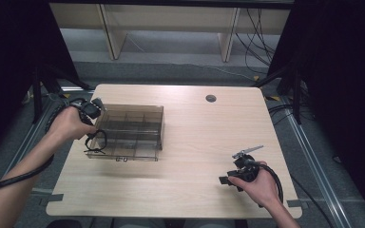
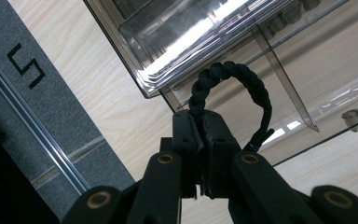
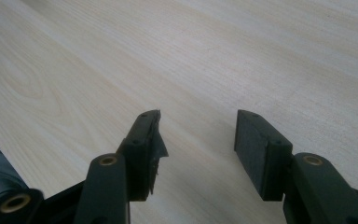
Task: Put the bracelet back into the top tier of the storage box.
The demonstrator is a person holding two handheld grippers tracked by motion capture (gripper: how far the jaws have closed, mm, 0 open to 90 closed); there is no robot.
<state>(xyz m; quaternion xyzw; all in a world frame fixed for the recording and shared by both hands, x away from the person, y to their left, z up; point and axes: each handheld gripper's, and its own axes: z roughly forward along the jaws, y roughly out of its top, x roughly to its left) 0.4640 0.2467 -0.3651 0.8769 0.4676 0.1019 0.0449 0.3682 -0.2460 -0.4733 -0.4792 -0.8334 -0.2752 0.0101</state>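
On the pale wooden table point(image 1: 185, 142), a black braided bracelet point(image 2: 235, 91) is hanging at the near left corner of the clear plastic box point(image 1: 128, 130), pinched in the closed left gripper point(image 2: 201, 135). The right gripper point(image 3: 198, 135) is hovering open and empty, well apart.
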